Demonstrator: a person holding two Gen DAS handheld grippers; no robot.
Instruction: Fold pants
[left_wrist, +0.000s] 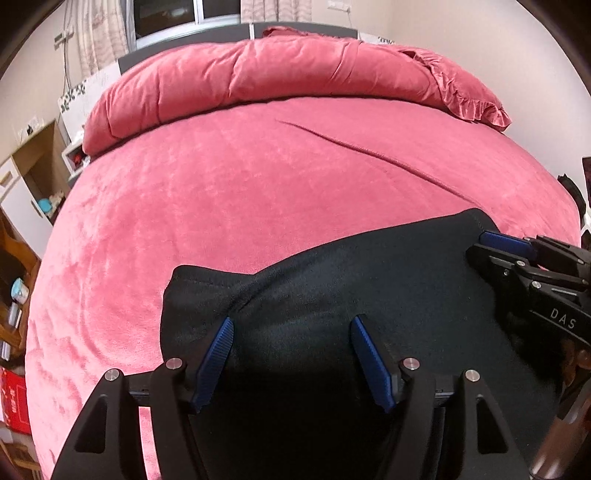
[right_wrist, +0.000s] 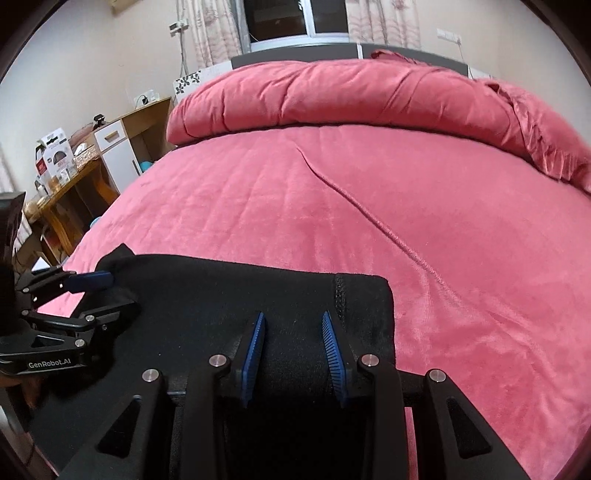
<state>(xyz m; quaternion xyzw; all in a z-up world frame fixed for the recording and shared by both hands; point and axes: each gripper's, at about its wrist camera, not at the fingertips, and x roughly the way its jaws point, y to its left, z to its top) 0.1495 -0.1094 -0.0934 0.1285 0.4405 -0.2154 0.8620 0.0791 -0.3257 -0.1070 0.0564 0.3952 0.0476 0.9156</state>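
Note:
Black pants lie folded flat on the near part of a pink bed; they also show in the right wrist view. My left gripper is open, its blue-padded fingers spread just above the pants' left part. It shows at the left of the right wrist view. My right gripper is open, fingers a moderate gap apart over the pants near their right edge, with the waistband seam just beyond. It shows at the right of the left wrist view. Neither holds cloth.
The pink bedspread has a long crease running diagonally. A rolled pink duvet lies along the head of the bed. A wooden desk and cabinet with boxes stand to the left of the bed.

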